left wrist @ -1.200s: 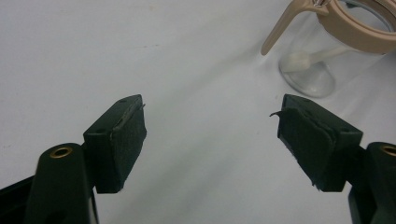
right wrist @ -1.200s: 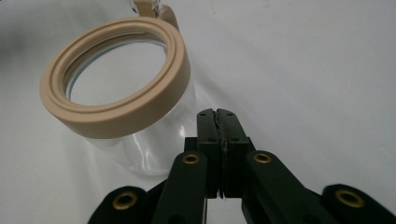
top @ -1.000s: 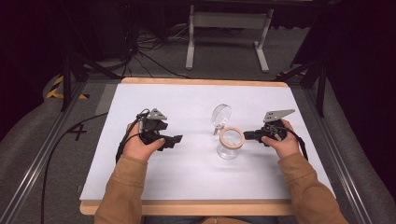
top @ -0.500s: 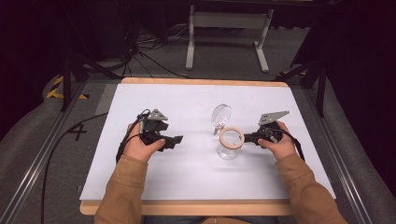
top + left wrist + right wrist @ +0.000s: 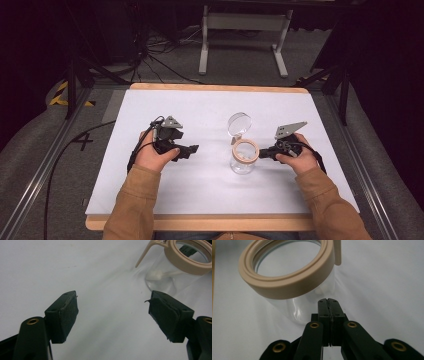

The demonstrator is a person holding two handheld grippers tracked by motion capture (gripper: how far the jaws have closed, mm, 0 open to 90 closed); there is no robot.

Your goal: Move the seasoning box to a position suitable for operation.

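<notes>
A clear glass jar point(image 5: 243, 162) with a beige rim ring stands upright at the middle of the white table point(image 5: 200, 200). Its round clear lid point(image 5: 240, 123) is swung open behind it on a beige hinge. My right gripper point(image 5: 263, 152) lies just right of the jar, pointing at it. In the right gripper view its jaws point(image 5: 328, 301) are shut with nothing between them, the tips at the jar's glass wall point(image 5: 294, 308) below the rim. My left gripper point(image 5: 192, 149) rests left of the jar, well apart from it. Its jaws point(image 5: 112, 312) stand open and empty, with the jar point(image 5: 162, 277) ahead to the right.
The white sheet covers a wooden tabletop whose edge point(image 5: 200, 222) shows at the front. Black cables point(image 5: 60, 160) trail off the left side to the floor. A metal stand point(image 5: 242, 30) rises beyond the far edge.
My right hand has crept slightly left, bringing its shut jaws closer to the jar. The left hand and the jar have stayed put.
</notes>
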